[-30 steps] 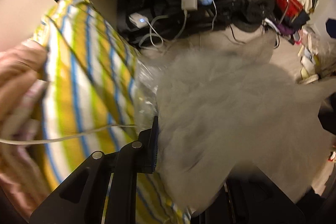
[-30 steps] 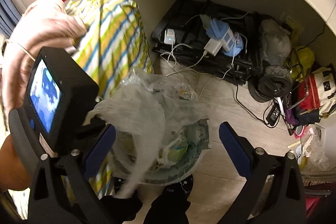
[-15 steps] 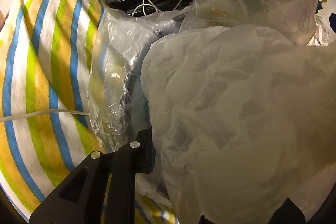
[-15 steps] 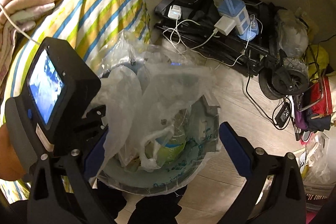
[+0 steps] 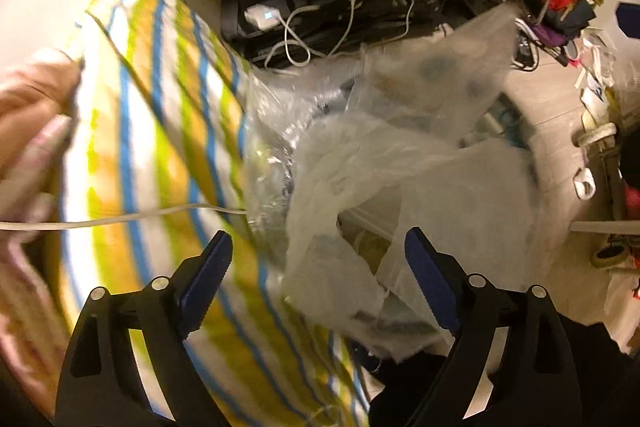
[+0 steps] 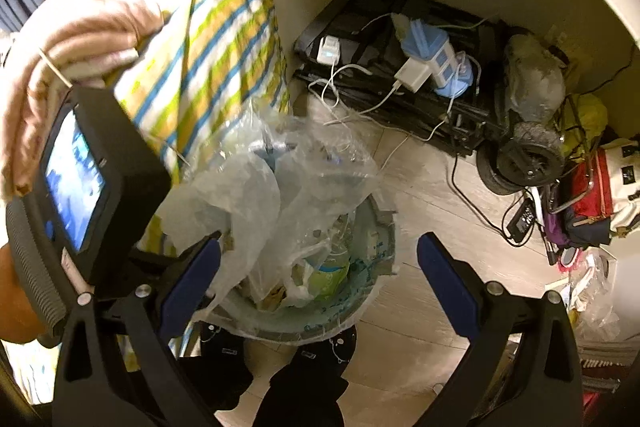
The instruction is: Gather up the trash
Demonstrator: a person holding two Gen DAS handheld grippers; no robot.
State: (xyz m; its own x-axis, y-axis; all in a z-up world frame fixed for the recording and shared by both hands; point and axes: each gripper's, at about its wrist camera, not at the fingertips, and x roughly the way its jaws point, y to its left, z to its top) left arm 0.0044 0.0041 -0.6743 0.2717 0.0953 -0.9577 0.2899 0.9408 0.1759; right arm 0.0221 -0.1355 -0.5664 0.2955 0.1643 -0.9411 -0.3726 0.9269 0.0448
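Left gripper point(image 5: 316, 267) jaws opening — the white plastic bag point(image 5: 400, 187), pinched a moment ago, drops free toward the bin point(image 6: 372, 291) at six o'clock — right gripper point(image 6: 320, 275) gapes empty

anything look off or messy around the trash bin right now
Yes. The trash bin is overfilled: crumpled plastic bags pile above its rim and spill over the side by the striped bedding. Its rim looks cracked at the right edge. White charger cables sprawl loose across the floor behind.

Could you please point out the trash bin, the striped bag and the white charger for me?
trash bin point(image 6: 360, 311): right wrist view, front rim.
striped bag point(image 6: 216, 59): right wrist view, middle of its side.
white charger point(image 6: 416, 73): right wrist view, its top face.
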